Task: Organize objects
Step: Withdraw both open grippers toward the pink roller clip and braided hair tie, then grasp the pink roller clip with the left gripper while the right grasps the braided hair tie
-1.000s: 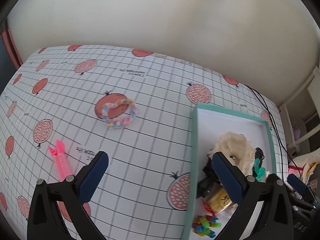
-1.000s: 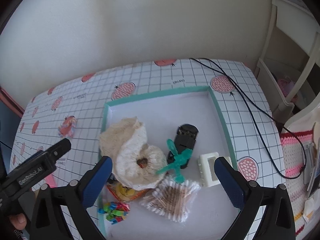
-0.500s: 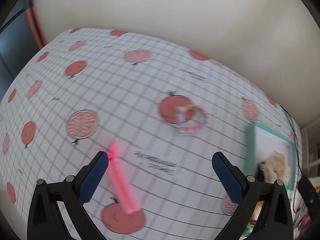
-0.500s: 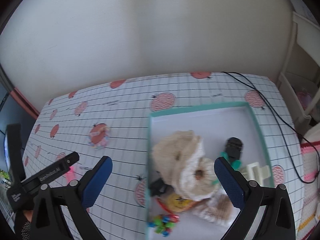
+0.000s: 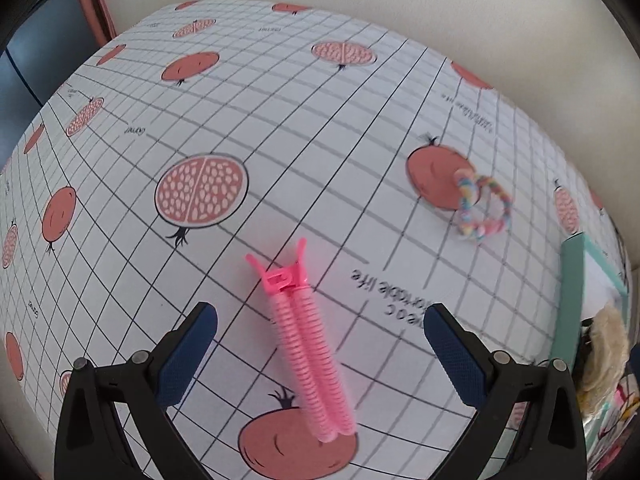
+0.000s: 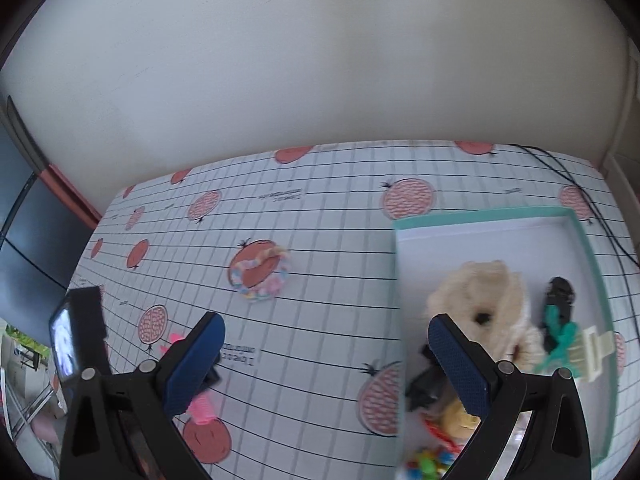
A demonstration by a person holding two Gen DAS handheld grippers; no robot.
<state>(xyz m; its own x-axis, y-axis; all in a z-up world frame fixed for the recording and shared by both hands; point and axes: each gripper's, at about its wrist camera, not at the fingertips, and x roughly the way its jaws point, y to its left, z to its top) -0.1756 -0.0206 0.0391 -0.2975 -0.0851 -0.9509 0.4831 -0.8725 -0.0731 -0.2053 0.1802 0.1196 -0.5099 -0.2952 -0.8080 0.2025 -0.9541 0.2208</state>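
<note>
Hair clip (image 5: 306,344) left of bracelet (image 5: 484,210), tray (image 5: 570,292).

A plain cream wall (image 6: 320,72) rises behind the table (image 6: 320,216), whose white grid cloth carries pomegranate prints. A black cable (image 6: 592,208) trails over its far right corner. Soft daylight, with dark panels (image 6: 28,248) at left.

Both wrist views look down; both show the pink clip (image 5: 306,344)

Pink ribbed hair clip (image 5: 306,344) flat on tablecloth; pastel braided hair tie (image 5: 484,210) lying well apart; teal-rimmed tray (image 6: 582,236) holding assorted accessories.
</note>
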